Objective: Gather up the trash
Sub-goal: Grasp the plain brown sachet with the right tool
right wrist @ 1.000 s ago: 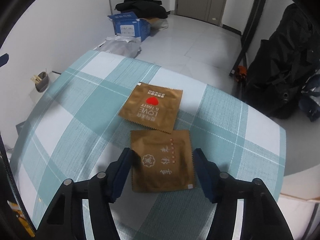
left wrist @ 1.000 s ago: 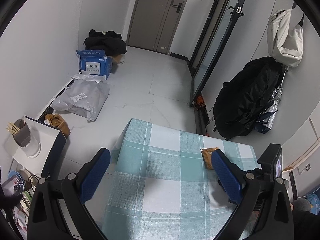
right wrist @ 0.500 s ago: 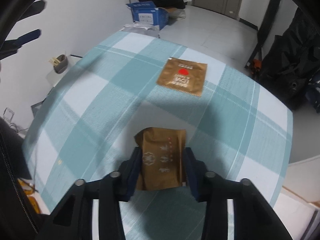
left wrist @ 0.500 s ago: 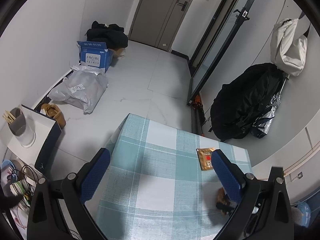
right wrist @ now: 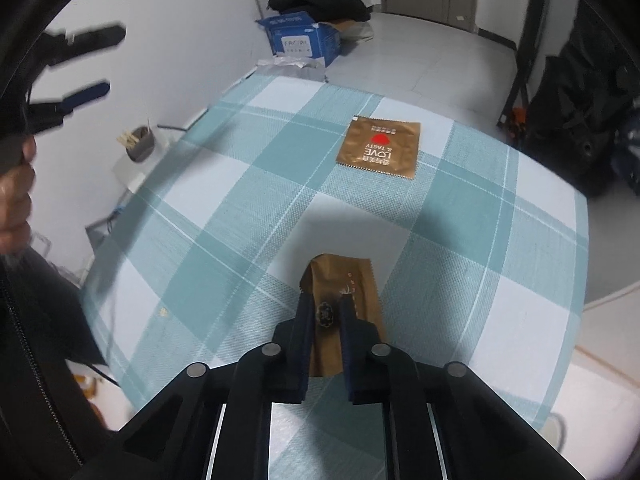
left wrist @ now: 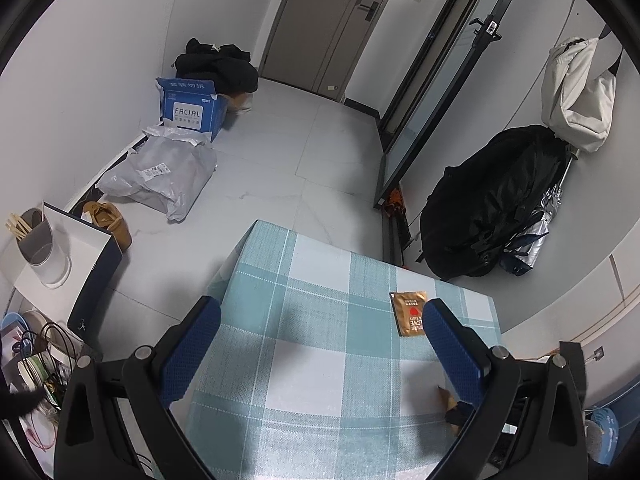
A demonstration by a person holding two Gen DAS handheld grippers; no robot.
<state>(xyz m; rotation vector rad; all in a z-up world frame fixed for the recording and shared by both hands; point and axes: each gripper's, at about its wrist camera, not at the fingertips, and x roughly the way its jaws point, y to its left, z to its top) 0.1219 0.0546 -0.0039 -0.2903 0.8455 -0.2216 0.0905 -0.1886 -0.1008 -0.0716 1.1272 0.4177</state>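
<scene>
My right gripper [right wrist: 326,300] is shut on a brown snack wrapper [right wrist: 344,280], pinched and folded between the jaws just above the checked tablecloth [right wrist: 248,208]. A second brown wrapper with a red heart [right wrist: 380,146] lies flat farther ahead on the cloth; it also shows in the left wrist view [left wrist: 410,312], beside the right finger. My left gripper [left wrist: 320,344] is open and empty, held high over the table's left part. It shows blurred at the upper left of the right wrist view [right wrist: 86,64]. The held wrapper's corner peeks out low right [left wrist: 448,398].
On the floor beyond the table stand a blue FACIAL box [left wrist: 190,106], a grey plastic bag [left wrist: 160,168], black clothes [left wrist: 218,66] and a black backpack [left wrist: 492,208]. A white side table with a cup of sticks [left wrist: 36,240] is at left.
My right gripper closed on the near wrapper and lifted it back, folding it. My left gripper rose and pulled back, so the table looks smaller.
</scene>
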